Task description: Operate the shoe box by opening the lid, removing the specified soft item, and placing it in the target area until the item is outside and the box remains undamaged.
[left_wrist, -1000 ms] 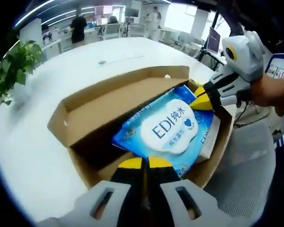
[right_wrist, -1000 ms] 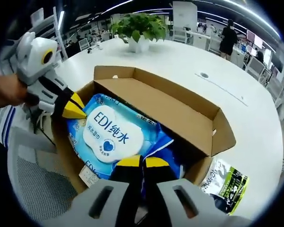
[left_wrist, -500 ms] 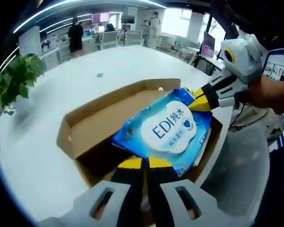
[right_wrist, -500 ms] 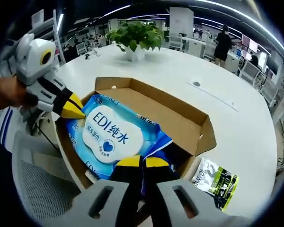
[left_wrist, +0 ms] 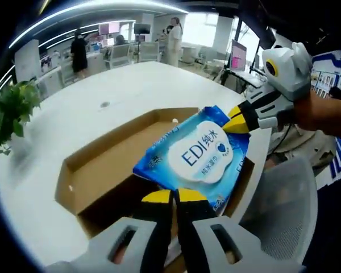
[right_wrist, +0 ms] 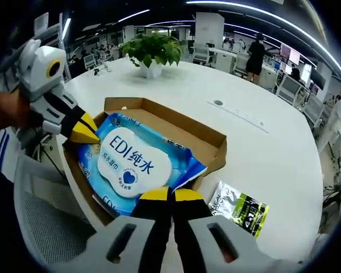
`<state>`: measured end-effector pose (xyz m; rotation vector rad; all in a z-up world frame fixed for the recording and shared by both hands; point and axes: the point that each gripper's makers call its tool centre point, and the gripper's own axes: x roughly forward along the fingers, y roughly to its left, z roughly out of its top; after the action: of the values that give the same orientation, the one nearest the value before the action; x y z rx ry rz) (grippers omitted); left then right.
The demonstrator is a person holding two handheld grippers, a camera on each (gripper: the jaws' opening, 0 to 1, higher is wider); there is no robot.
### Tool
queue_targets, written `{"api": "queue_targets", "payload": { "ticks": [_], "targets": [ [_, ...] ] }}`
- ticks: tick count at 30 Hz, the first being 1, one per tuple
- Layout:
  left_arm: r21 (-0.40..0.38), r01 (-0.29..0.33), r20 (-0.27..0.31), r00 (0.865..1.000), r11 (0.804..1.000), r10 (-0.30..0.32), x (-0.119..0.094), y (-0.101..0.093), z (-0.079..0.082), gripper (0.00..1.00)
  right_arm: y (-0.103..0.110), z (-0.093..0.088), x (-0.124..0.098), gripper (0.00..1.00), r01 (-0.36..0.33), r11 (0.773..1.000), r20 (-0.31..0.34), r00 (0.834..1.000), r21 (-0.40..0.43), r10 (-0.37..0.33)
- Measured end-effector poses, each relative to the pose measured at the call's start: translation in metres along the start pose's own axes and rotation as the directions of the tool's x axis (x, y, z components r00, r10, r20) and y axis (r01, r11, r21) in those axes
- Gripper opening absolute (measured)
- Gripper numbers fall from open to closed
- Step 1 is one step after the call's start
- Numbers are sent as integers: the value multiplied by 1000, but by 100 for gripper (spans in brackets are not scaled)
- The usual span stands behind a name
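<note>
One wipes pack, two claws clamping it, one shoe box

Left gripper jaws were closed on the near edge of the blue wipes pack, held above the open cardboard box on the white table. The right gripper pinched the pack's far corner. A potted plant stood at left.
</note>
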<state>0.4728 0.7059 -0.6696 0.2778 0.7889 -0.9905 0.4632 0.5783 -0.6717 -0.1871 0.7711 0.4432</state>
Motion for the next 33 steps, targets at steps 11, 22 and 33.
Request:
{"api": "queue_targets", "payload": {
  "ticks": [11, 22, 33],
  "targets": [
    [26, 40, 6, 999, 999, -40, 25, -26, 21, 0, -37, -17, -17, 0, 44, 999, -2, 999, 28, -44],
    [54, 79, -2, 997, 995, -79, 54, -55, 41, 0, -71, -40, -35, 0, 79, 995, -10, 997, 61, -78],
    [79, 106, -12, 994, 991, -106, 78, -81, 59, 0, -103, -57, -50, 0, 106, 990, -8, 994, 95, -105]
  ]
}}
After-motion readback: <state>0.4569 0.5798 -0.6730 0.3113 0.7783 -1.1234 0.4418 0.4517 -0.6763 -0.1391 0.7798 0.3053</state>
